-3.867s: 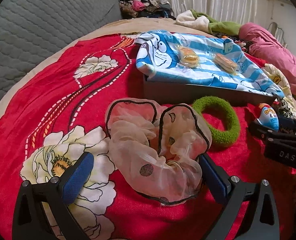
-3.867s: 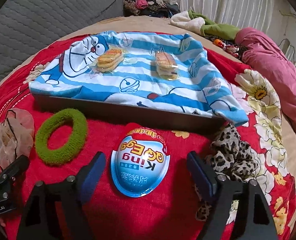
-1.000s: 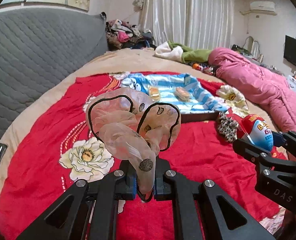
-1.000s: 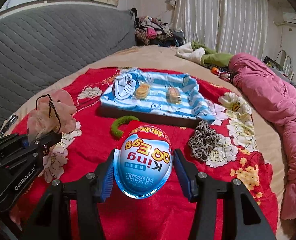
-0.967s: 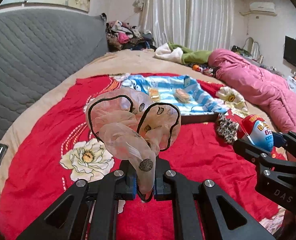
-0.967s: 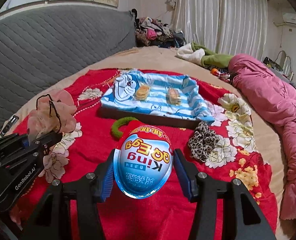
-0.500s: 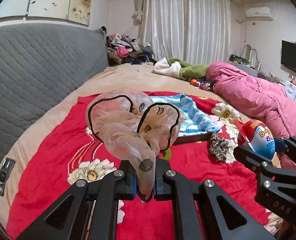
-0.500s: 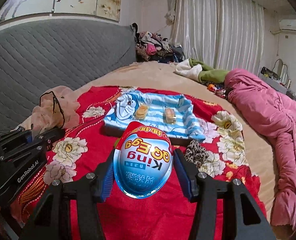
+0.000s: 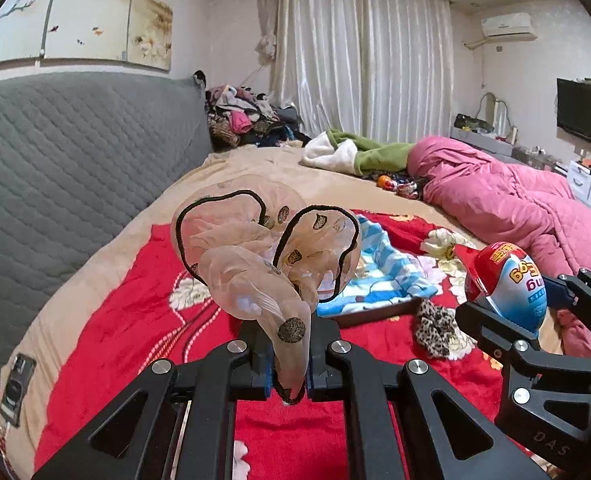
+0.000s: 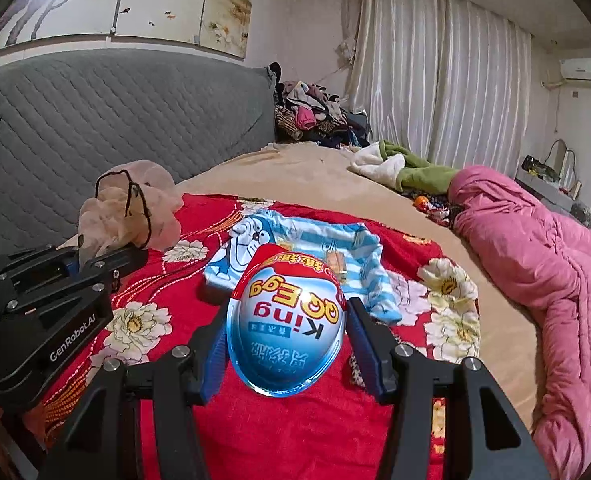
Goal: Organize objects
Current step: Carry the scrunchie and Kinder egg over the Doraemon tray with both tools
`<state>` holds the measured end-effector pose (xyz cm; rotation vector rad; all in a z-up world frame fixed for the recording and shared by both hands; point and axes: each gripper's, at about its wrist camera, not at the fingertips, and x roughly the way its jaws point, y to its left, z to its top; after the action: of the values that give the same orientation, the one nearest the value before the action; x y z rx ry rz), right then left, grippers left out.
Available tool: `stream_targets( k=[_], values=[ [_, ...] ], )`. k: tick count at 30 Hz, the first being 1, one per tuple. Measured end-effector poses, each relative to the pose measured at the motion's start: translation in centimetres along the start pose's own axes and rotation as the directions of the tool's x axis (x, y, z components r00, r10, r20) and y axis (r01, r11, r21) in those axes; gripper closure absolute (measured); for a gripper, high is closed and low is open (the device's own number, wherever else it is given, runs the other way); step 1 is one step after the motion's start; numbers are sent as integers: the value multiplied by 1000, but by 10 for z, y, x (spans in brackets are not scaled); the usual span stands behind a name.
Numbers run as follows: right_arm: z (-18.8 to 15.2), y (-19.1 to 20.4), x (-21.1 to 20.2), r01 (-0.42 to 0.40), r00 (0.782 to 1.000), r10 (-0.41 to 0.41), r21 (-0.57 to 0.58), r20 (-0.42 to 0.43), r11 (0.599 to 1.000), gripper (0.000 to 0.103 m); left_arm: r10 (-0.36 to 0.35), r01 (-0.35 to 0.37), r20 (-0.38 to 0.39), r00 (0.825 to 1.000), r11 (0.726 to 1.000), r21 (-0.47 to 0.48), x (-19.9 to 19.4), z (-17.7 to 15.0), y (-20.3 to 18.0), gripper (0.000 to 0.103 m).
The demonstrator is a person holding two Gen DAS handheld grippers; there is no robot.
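My left gripper (image 9: 289, 364) is shut on a sheer peach scrunchie (image 9: 263, 256) with black trim and holds it high above the red floral blanket (image 9: 143, 312). My right gripper (image 10: 285, 344) is shut on a blue and red King Egg toy egg (image 10: 287, 320), also held high. The egg shows at the right in the left wrist view (image 9: 507, 284); the scrunchie shows at the left in the right wrist view (image 10: 131, 208). Below lies a tray covered by a blue striped Doraemon cloth (image 10: 255, 244), with snack packs partly hidden.
A leopard-print scrunchie (image 9: 435, 328) lies on the blanket beside the tray. A pink quilt (image 10: 555, 264) fills the right side. A grey quilted headboard (image 9: 67, 152) stands at left. Clothes (image 9: 247, 116) pile up at the back. A phone (image 9: 15, 388) lies at the left edge.
Both grippers have risen and pulled back from the bed with the scrunchie and the egg still held. The tray looks smaller and farther away.
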<state>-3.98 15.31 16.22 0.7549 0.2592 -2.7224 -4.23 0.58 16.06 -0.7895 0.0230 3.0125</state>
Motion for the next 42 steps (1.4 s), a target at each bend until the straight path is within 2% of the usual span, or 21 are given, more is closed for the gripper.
stream_targets(
  k=[10,24,38,42],
  values=[
    [32,-13,9,14,999,-14,-7,35,1000,48,6,-6,31,999,1000,16,15,43,-5,93],
    [68,-33,32,42,998,-41,-11,54,999,48,4,-5,48,999,1000,22,44,87,-14,93],
    [99,-56,66,67,996,-66,-15,63,998,48,-2,2,44,999,1000,13,90,114,-23,93],
    [101,-63,84,60,996,-60,-8,61,998,48,-11,11,24,1000,1000,8,117,116,-26,93]
  ],
)
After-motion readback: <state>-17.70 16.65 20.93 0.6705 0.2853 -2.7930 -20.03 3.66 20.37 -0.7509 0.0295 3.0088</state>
